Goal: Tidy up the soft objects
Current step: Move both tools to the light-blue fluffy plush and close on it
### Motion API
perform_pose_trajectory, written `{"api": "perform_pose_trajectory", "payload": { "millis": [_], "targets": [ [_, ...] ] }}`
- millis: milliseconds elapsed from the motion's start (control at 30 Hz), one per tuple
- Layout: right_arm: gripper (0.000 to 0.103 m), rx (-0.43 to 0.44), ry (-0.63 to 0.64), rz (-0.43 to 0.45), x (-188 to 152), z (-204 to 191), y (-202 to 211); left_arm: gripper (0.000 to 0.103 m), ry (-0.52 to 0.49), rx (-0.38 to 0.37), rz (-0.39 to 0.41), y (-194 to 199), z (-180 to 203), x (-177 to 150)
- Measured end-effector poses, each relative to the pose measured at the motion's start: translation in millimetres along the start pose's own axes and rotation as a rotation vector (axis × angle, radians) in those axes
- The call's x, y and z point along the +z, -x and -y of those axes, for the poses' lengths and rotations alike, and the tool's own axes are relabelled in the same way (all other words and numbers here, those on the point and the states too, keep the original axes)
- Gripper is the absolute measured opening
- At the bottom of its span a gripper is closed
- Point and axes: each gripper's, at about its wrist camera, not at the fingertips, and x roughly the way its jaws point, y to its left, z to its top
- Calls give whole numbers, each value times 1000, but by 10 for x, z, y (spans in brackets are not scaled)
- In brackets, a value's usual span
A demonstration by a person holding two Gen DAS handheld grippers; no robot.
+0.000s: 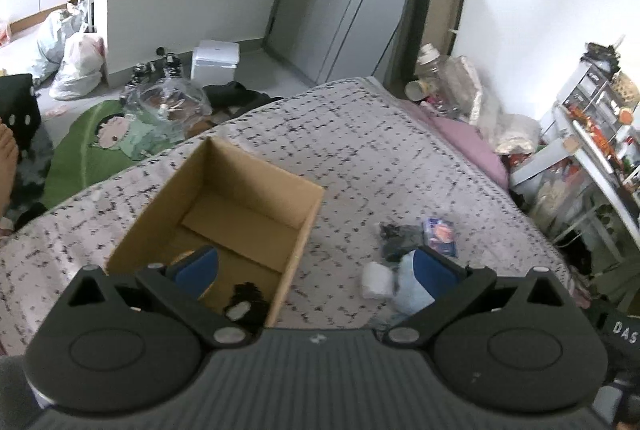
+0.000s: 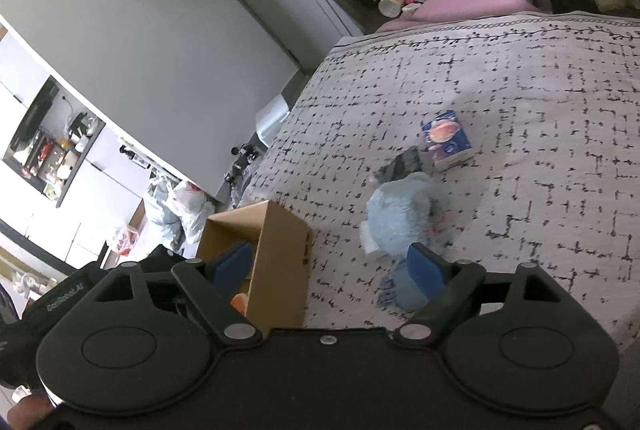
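Observation:
An open cardboard box [image 1: 248, 198] sits on the patterned bedspread [image 1: 360, 134]; a black fluffy item [image 1: 248, 300] lies inside it. To its right lie a light blue plush toy [image 1: 412, 284], a white roll [image 1: 376, 280], a dark grey cloth [image 1: 400, 240] and a small blue packet [image 1: 440, 234]. My left gripper [image 1: 316, 266] is open and empty above the box's near right wall. In the right wrist view the box [image 2: 276, 250], the plush [image 2: 400, 218], the dark cloth [image 2: 404, 164] and the packet [image 2: 446, 140] show. My right gripper [image 2: 332, 262] is open and empty between box and plush.
A pink pillow [image 1: 468, 142] and bottles [image 1: 432, 66] lie at the bed's far right. A cluttered shelf [image 1: 592, 134] stands on the right. Bags [image 1: 76, 62], a green mat [image 1: 100, 142] and a white bin [image 1: 214, 60] are on the floor at the left.

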Motion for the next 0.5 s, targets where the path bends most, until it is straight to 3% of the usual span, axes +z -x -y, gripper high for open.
{"api": "perform_pose_trajectory", "payload": {
  "millis": [200,500],
  "targets": [
    [84,-2,-11,14,55,169,75,103,-23,-6,-14,-41,198,-38],
    [82,19,-28,36,129,480,95,102,-90,47,-55,-205,494,-96]
  ]
}}
